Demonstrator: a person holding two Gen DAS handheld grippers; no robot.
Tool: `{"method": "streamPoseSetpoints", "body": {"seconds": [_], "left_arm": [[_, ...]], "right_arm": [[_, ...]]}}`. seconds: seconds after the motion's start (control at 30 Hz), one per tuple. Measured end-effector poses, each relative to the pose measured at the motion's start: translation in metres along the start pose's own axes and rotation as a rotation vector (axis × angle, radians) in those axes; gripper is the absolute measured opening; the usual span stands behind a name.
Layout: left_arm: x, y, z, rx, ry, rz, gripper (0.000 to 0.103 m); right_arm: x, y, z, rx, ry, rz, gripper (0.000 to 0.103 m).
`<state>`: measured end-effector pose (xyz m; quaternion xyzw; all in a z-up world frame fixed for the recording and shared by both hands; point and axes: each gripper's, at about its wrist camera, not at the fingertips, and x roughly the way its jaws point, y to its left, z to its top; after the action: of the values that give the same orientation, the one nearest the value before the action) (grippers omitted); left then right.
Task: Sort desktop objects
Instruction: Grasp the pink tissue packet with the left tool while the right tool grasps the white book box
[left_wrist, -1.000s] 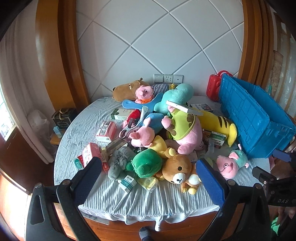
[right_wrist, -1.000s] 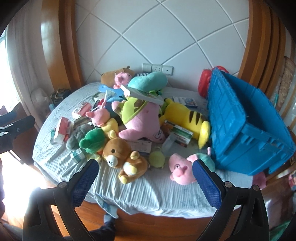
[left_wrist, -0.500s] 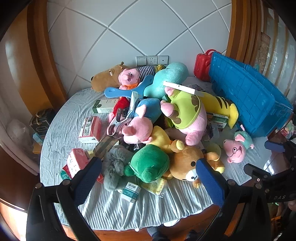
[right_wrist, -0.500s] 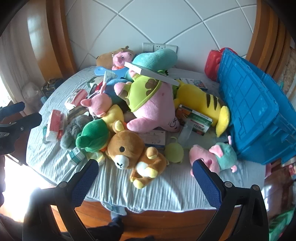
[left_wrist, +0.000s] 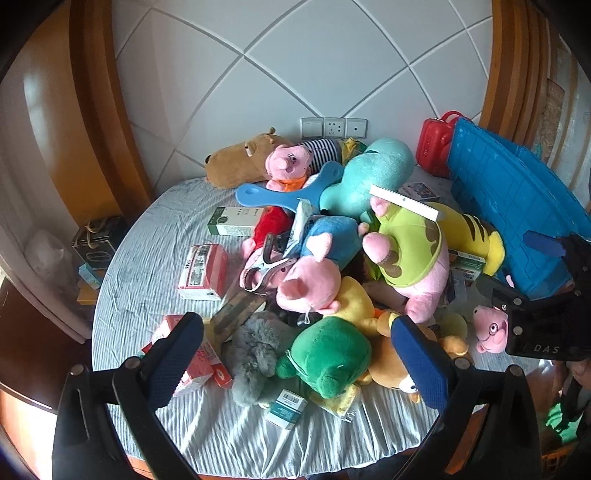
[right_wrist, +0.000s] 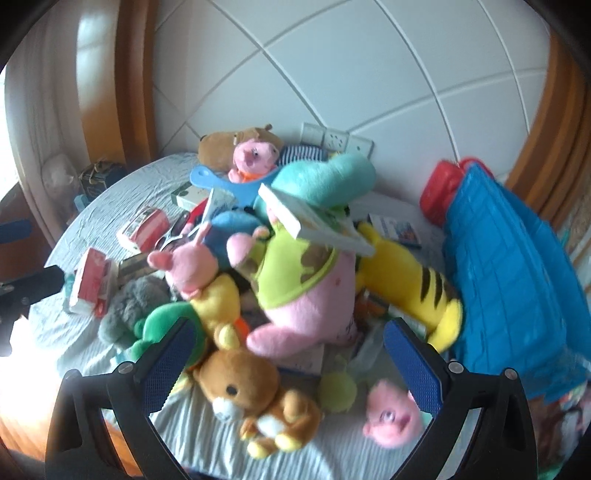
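A white quilted wall with three wall sockets (left_wrist: 333, 127) and wooden pillars backed a round bench (left_wrist: 147, 258) under a wrinkled pale striped cloth, heaped with toys and boxes, with a blue crate (left_wrist: 506, 206) tipped on its side at the right edge beside a red case (left_wrist: 434, 149). Both grippers hung above the near edge, holding nothing: the left gripper (left_wrist: 295, 365) had its blue pads spread wide over the green plush (left_wrist: 328, 354), and the right gripper (right_wrist: 288, 363) stood equally spread above the brown bear (right_wrist: 251, 391), though that view was blurred. The plush toys would likely be light, soft and compressible, so a pinch on a head, limb or thick fold of body should hold, while a shallow bite on fur might slip. The bear, lying free at the front, looked the easiest to take by its head or torso. The big pink toy in a green shirt (left_wrist: 410, 254) seemed bulky for one gripper and carried a flat white box (left_wrist: 404, 202) on top that could slide off if it were moved. The cartons appeared stiff and light, best gripped across their narrow sides. Counted, about a dozen plush toys showed, among them a yellow striped toy (left_wrist: 469, 232), a teal toy (left_wrist: 369, 177), a grey furry toy (left_wrist: 255, 354) and a small pig-faced doll (left_wrist: 489, 328). At least three red-and-white boxes (left_wrist: 203, 266) lay on the left, with one green-and-white box (left_wrist: 234, 220), one blue paddle (left_wrist: 284, 192) and one yellow-green ball (right_wrist: 338, 391); smaller packets under the pile could not be counted.
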<state>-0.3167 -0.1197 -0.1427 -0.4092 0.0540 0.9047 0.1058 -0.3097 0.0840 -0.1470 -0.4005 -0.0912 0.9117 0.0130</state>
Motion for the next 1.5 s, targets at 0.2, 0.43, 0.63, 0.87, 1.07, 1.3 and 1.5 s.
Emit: {"method": "streamPoseSetpoints", "body": {"seconds": [0.2,0.43,0.63,0.87,1.07,1.3,1.5], "left_arm": [[0.011,0.006,0.011,-0.067,0.016,0.078,0.103],[0.023,0.002,0.013,-0.143,0.06,0.168,0.103],[0.03,0.002,0.006,-0.178,0.093,0.219,0.103],[0.047,0.029,0.005,-0.195,0.121,0.236,0.103],[0.073,0.062,0.001,-0.174,0.148,0.204,0.103],[0.116,0.103,-0.034,-0.177,0.206,0.19,0.103],[0.144,0.131,-0.053,-0.221,0.22,0.173,0.103]], "right_arm": [[0.041,0.002,0.033,-0.126,-0.038,-0.018,0.103],[0.089,-0.006,0.049,-0.205,-0.031,0.008,0.103],[0.118,-0.002,0.052,-0.262,-0.031,0.027,0.103],[0.143,0.005,0.056,-0.26,0.011,0.008,0.101],[0.153,0.006,0.061,-0.205,0.063,-0.044,0.063],[0.155,0.003,0.066,-0.133,0.087,-0.094,0.047],[0.151,0.006,0.071,-0.108,0.102,-0.119,0.038]]}}
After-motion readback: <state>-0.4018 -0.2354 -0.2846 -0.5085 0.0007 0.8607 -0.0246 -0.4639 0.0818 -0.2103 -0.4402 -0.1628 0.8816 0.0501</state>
